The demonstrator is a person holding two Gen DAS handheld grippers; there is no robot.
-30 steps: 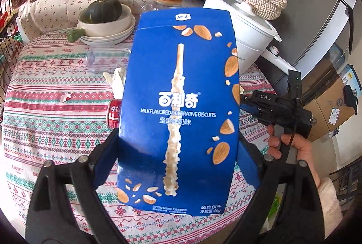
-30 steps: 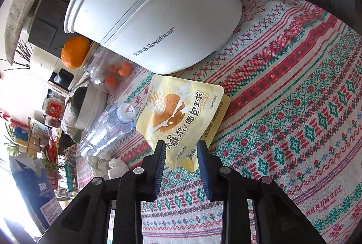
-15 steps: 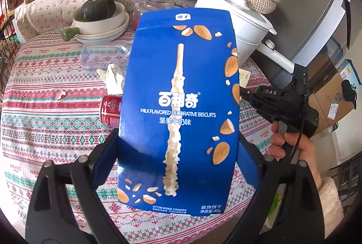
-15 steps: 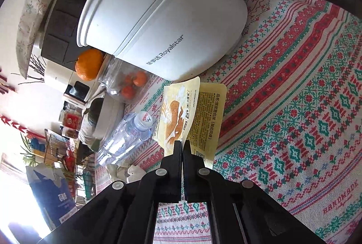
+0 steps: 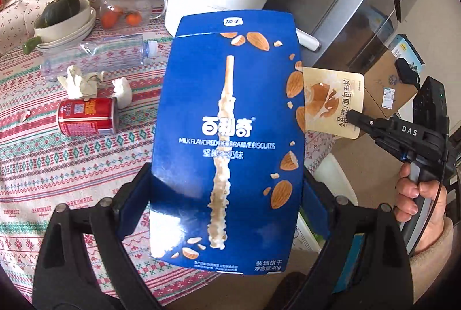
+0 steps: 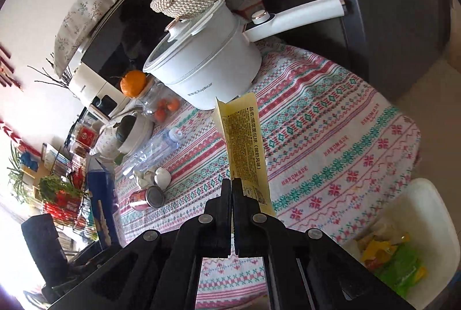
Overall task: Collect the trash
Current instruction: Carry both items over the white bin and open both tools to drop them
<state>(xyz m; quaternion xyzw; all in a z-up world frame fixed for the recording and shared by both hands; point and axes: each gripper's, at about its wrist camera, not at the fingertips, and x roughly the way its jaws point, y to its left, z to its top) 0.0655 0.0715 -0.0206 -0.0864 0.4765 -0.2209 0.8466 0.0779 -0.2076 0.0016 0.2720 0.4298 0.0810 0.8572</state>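
Yellow wrapper [image 6: 243, 143] being pinched at edge by right gripper [image 6: 232, 183]; blue box [image 5: 227, 143] being clamped by left gripper [image 5: 227, 195]. Thin wrapper risks being dropped short of bin [image 6: 415, 223].

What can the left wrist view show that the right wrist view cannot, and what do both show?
Only the left wrist view: the printed front of the yellow snack bag and the hand holding the right gripper. Only the right wrist view: the white bin with wrappers inside. Both: the blue biscuit box, red can, plastic bottle and white pot.
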